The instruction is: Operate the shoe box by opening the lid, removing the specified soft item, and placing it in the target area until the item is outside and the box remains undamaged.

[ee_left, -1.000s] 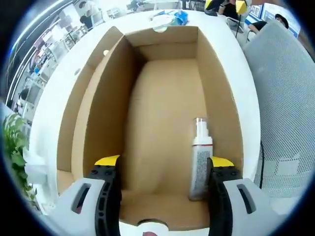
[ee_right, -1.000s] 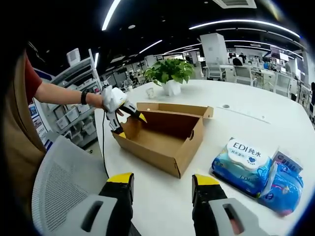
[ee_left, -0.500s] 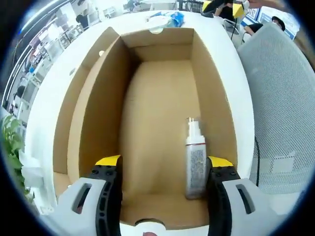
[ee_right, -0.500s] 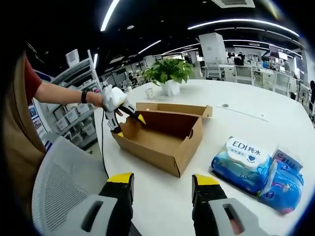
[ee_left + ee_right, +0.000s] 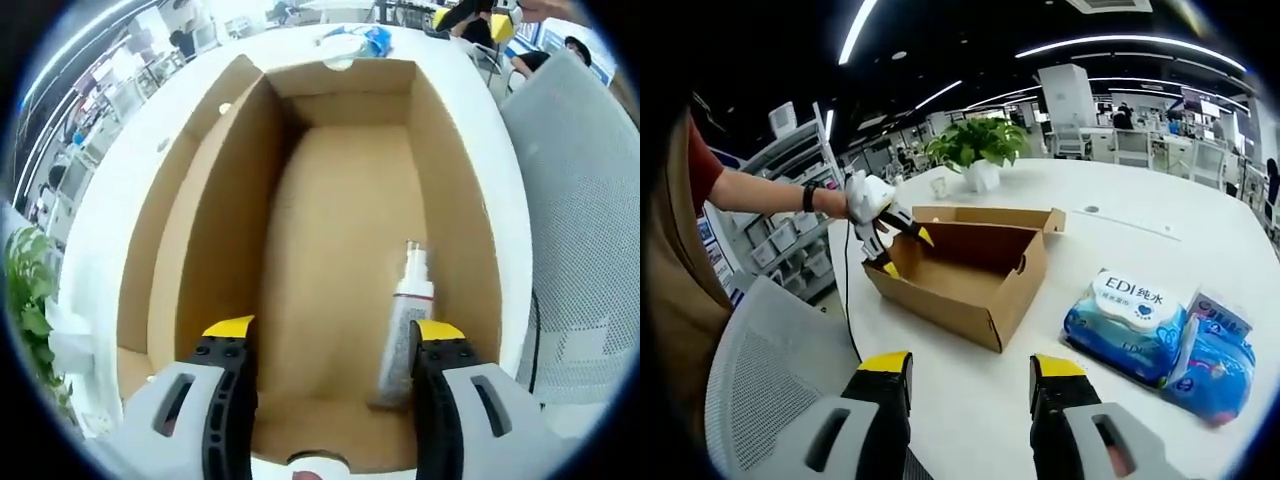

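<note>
The open cardboard shoe box (image 5: 215, 210) lies below my left gripper (image 5: 330, 335), whose yellow-tipped jaws stand open over its near end. A white spray bottle (image 5: 403, 320) lies inside, along the right wall, just beside the right jaw. In the right gripper view the same box (image 5: 970, 275) sits on the white table, with the left gripper (image 5: 880, 225) held by a hand at its far-left end. My right gripper (image 5: 970, 375) is open, low over the table, well short of the box. Two blue wipe packs (image 5: 1125, 315) lie to the right of the box.
A grey mesh chair (image 5: 575, 200) stands beside the box and shows again as a chair back (image 5: 760, 370) at lower left. A potted plant (image 5: 978, 150) stands behind the box. The white table (image 5: 1160, 220) stretches far to the right.
The left gripper view has shifted slightly, so the box and bottle sit a little more to the right. The right gripper view has barely moved. Both grippers stay open.
</note>
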Tool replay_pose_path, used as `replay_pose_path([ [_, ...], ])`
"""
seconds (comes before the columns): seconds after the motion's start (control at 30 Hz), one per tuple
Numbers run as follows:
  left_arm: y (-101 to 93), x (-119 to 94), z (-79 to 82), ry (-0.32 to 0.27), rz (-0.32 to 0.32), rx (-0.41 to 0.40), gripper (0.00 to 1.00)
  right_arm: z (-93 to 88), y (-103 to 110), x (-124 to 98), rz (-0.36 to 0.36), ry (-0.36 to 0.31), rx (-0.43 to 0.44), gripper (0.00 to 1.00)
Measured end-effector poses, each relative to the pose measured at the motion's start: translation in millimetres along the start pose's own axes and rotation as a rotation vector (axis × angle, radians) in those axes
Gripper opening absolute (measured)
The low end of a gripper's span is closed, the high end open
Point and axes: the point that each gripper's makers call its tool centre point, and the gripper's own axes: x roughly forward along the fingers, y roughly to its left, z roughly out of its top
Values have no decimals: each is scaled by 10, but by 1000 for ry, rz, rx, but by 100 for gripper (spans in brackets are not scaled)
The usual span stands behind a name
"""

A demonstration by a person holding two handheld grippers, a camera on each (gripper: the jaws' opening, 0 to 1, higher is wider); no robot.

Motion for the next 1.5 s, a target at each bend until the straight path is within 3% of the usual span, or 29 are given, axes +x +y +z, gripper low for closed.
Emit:
replay_pose_path([
  [0.2, -115, -15, 10, -4, -58, 8, 61, 0, -20, -11, -3, -3, 6, 44],
  [0.6, -182, 161, -70, 48, -69, 20, 54, -33, 8, 22, 7, 9, 3, 44],
  [0.7, -226, 215, -86, 63, -73, 54, 45, -52, 10, 39, 10, 10, 7, 44],
  [0.83, -318, 299, -94, 71, -91, 89, 25, -66, 20, 50, 15, 13, 8, 44],
  [1.13, -291, 251, -45, 29, -99, 66, 20, -62, 118, 131, 41, 15, 4, 43],
  [1.5, -180, -26, 270, -77, -58, 72, 20, 134, 241, 265, 79, -17, -22, 46],
])
